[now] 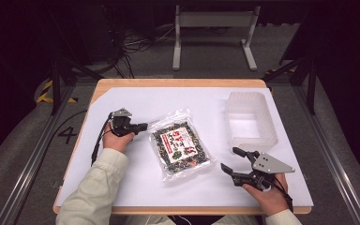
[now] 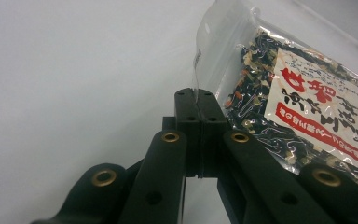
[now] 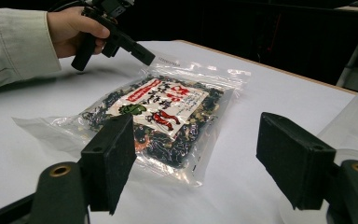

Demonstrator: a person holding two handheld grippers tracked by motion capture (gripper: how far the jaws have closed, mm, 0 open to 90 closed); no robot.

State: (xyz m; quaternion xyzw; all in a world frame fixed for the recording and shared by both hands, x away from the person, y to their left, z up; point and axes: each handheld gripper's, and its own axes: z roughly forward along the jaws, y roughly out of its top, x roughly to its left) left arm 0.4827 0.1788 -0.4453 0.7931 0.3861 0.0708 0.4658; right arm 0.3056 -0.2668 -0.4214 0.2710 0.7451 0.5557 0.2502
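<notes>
Your left gripper (image 1: pixel 143 126) is pinching the clear edge of the snack bag (image 1: pixel 180 145) at its upper-left corner; the jaws are pressing flat together with the thin plastic seam caught between them, as the left gripper view (image 2: pixel 196 105) is showing. The film is rising straight out of the closed pads there. Your left hand (image 1: pixel 116 139) is wrapping the handle, with the pale sleeve (image 1: pixel 96 187) lying across the white sheet (image 1: pixel 136 187).

The bag is lying flat near the middle of the sheet, turned at an angle, its red-and-white label (image 1: pixel 182 143) facing up over dark mixed contents. From the right gripper view the bag (image 3: pixel 158 116) is sitting just beyond your right jaws, and the left gripper (image 3: pixel 142 53) is meeting its far corner.

Your right gripper (image 1: pixel 233 161) is holding its jaws wide apart with nothing between them, hovering or resting low near the bag's lower-right corner; whether it is touching the sheet is hard to judge from above. Your right hand (image 1: pixel 269 197) is sitting at the table's (image 1: pixel 178 82) near edge.

The translucent tub (image 1: pixel 251 121) is standing on the right of the sheet, well clear of the bag and just behind your right gripper.
</notes>
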